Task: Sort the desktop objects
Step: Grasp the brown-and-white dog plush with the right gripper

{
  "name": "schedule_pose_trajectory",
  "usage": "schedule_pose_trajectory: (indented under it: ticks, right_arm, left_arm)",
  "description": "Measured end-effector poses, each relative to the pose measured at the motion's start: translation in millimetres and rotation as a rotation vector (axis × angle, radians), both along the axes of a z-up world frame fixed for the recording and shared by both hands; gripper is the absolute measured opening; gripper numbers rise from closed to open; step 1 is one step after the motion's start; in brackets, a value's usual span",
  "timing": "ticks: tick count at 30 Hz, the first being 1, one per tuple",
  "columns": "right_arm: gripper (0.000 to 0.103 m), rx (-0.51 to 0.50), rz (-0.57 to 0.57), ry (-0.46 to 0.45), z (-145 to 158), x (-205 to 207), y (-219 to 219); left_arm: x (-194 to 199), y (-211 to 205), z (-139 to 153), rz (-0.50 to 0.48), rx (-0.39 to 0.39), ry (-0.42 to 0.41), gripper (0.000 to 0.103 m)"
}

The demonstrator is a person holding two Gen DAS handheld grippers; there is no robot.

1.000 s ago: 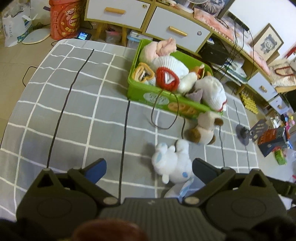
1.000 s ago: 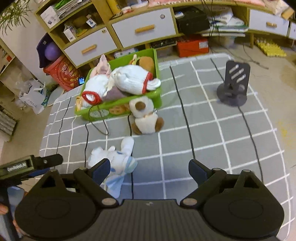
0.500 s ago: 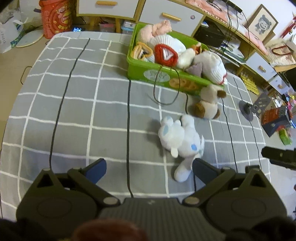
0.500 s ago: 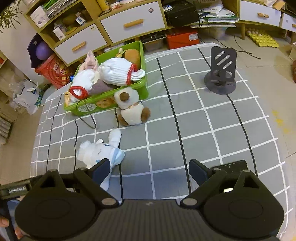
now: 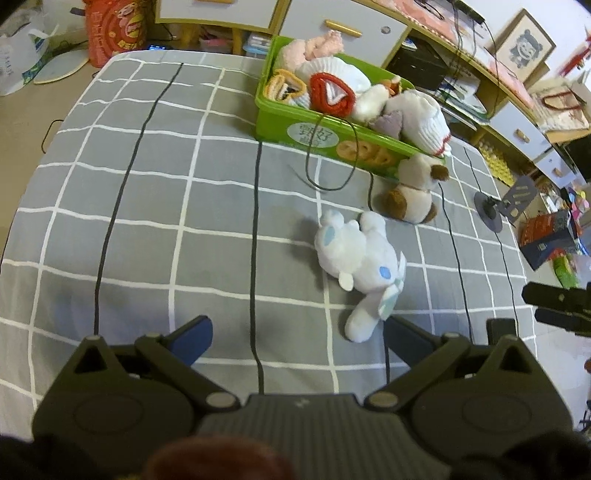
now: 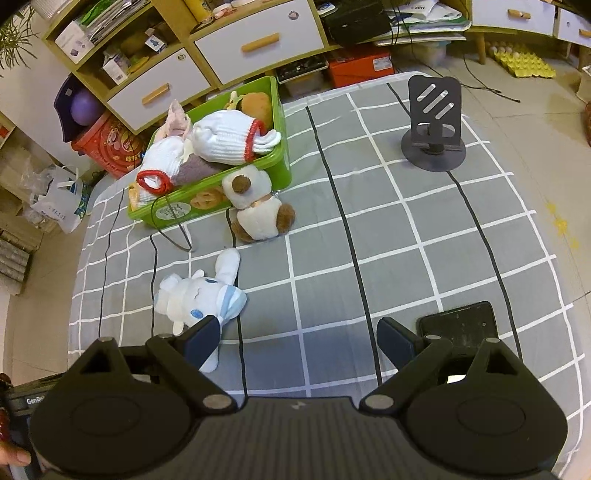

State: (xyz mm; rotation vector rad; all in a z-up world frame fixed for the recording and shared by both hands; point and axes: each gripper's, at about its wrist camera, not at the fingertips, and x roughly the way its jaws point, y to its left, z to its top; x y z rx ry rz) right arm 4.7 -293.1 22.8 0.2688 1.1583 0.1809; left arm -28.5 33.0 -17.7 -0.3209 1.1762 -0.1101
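A white and blue plush toy (image 5: 364, 258) lies on the grey checked cloth (image 5: 147, 206), also in the right wrist view (image 6: 199, 295). A brown and white plush (image 5: 410, 192) (image 6: 258, 214) lies against a green basket (image 5: 280, 129) (image 6: 282, 155) filled with soft toys and white gloves. A black phone (image 6: 458, 325) lies by my right gripper's right finger. A dark phone stand (image 6: 434, 122) stands far right. My left gripper (image 5: 295, 336) is open and empty, near the white plush. My right gripper (image 6: 297, 338) is open and empty.
A thin black cord (image 5: 332, 162) loops from the basket onto the cloth. Cabinets with drawers (image 6: 255, 40) and floor clutter, a red tub (image 5: 114, 29) and bags lie beyond the cloth edge. The right gripper's tip (image 5: 557, 306) shows at the left view's right edge.
Both grippers have pulled back and risen, so more cloth shows. The white plush now lies further ahead of the left gripper. The phone has come into the right view.
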Motion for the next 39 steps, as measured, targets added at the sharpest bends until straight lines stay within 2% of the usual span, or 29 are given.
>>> schedule_pose_trajectory:
  ticks: [7,13,16,22,25,32,39]
  right_arm:
    - [0.093,-0.004,0.016,0.024,-10.3,4.8,10.7]
    - [0.093,-0.015,0.006,0.048,-24.1,18.2,17.5]
    - [0.093,-0.038,-0.020,0.052,-30.6,26.9,18.4]
    - [0.093,-0.090,-0.006,0.029,-46.1,44.4,31.9]
    - [0.093,-0.079,0.004,0.022,-53.9,50.5,38.6]
    - [0.093,-0.041,0.020,-0.035,-61.1,63.3,51.4]
    - [0.093,-0.036,0.018,-0.067,-76.2,78.2,60.7]
  left_arm:
    - [6.0,3.6,-3.5,0.031,-0.055,0.014,0.102]
    - [13.8,-2.2,-12.4,0.048,-0.048,0.018,0.102]
    - [17.8,-11.8,-15.7,0.022,-0.050,0.014,0.102]
    - [27.1,-41.9,-27.7,-0.107,0.027,-0.013,0.102]
    - [30.8,-50.8,-34.6,-0.143,0.039,-0.026,0.102]
    - [43.7,-55.8,-50.2,-0.160,0.013,-0.010,0.102]
    - [57.2,-45.9,-66.3,-0.117,-0.040,0.016,0.102]
